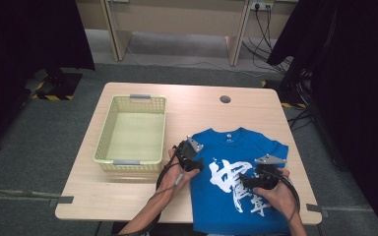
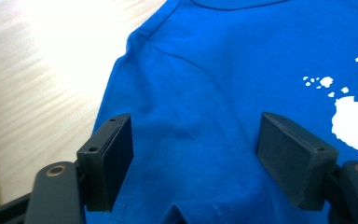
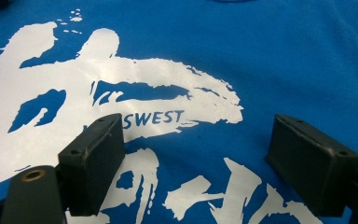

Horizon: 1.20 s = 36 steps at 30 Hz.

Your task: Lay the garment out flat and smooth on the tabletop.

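We see a blue T-shirt (image 1: 236,172) with a white brush-stroke print spread flat, front up, on the near right part of a wooden table (image 1: 128,196), its collar pointing away from the person and its hem reaching the near edge. The left gripper (image 1: 191,156) hangs over the shirt's left sleeve and shoulder; in the left gripper view (image 2: 196,154) its jaws stand wide apart with plain blue cloth between and beneath them, the sleeve hem just at the bottom, and the pads do not pinch the fabric. The right gripper (image 1: 258,178) sits over the middle of the print, toward the shirt's right side; in the right gripper view (image 3: 196,163) its jaws are also spread wide, with the white lettering lying between them and nothing clamped. Whether either gripper's tips touch the cloth we cannot tell. To the left of the shirt, well apart from the right gripper and near the left one, stands a pale green basket (image 1: 103,132).
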Motion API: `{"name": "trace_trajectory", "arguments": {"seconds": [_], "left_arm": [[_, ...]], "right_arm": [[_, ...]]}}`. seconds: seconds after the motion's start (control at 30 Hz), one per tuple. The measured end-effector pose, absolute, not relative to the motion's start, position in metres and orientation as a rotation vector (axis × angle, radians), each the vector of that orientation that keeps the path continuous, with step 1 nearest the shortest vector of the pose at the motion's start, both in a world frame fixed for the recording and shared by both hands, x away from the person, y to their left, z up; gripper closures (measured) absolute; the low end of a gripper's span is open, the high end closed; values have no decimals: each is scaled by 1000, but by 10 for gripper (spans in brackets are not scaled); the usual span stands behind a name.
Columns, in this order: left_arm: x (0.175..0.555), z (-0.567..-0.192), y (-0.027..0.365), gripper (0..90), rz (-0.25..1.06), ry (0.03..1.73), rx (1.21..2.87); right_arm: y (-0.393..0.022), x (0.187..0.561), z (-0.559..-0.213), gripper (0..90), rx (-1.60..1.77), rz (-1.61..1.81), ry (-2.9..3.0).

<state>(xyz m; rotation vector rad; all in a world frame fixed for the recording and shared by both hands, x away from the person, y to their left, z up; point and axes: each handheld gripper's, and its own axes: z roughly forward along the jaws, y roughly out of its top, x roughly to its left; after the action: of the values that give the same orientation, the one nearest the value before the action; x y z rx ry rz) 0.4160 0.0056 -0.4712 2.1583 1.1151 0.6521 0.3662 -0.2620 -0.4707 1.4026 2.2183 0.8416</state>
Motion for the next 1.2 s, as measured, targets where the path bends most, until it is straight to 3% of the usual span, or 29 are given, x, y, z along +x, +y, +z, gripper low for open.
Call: {"name": "trace_trajectory", "arguments": {"seconds": [0.3,0.67,1.2], "left_arm": [[419,-469,8,254,619,1131,2130],[377,-464,-2,189,447,1030,2063],[348,-471,0,181,364,949,2081]], "right_arm": [[-260,373,-471,181,1407,844,2207],[-259,372,-471,182,1418,840,2195],[-259,369,-472,186,1420,856,2178]]}}
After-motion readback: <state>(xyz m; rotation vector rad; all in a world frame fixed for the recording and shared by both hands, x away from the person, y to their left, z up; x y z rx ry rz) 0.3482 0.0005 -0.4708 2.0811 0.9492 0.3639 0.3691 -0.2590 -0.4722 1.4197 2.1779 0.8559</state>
